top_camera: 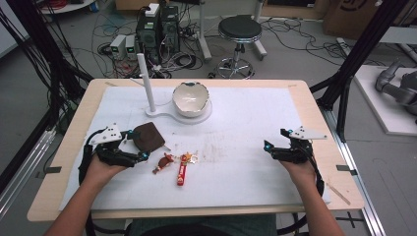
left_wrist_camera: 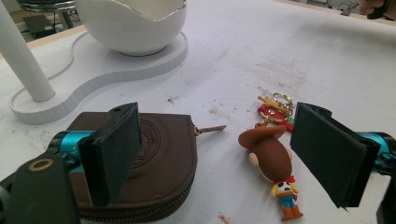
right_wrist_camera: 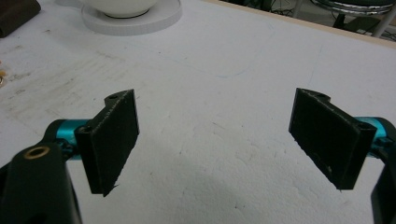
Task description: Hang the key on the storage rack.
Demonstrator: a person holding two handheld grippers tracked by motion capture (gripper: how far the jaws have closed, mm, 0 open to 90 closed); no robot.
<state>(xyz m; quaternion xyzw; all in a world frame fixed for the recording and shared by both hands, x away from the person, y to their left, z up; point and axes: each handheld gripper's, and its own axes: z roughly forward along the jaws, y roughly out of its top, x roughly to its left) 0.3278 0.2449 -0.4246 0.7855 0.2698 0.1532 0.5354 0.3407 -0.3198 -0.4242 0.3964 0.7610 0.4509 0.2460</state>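
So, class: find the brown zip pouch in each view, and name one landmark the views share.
High view: brown pouch left of centre, beside the left claw.
Left gripper view: lower left, partly behind the near jaw.
Right gripper view: its corner at top left.
Shared landmark: the white bowl.

Bright even light, soft shadows, slight blur

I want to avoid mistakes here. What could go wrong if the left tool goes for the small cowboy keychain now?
1. The left tool sits open partly over the brown pouch; closing may catch the pouch rather than the cowboy keychain.
2. The red keychain lies close beside it, so their rings may tangle.
3. A wide sweep could bump the white bowl on its stand.
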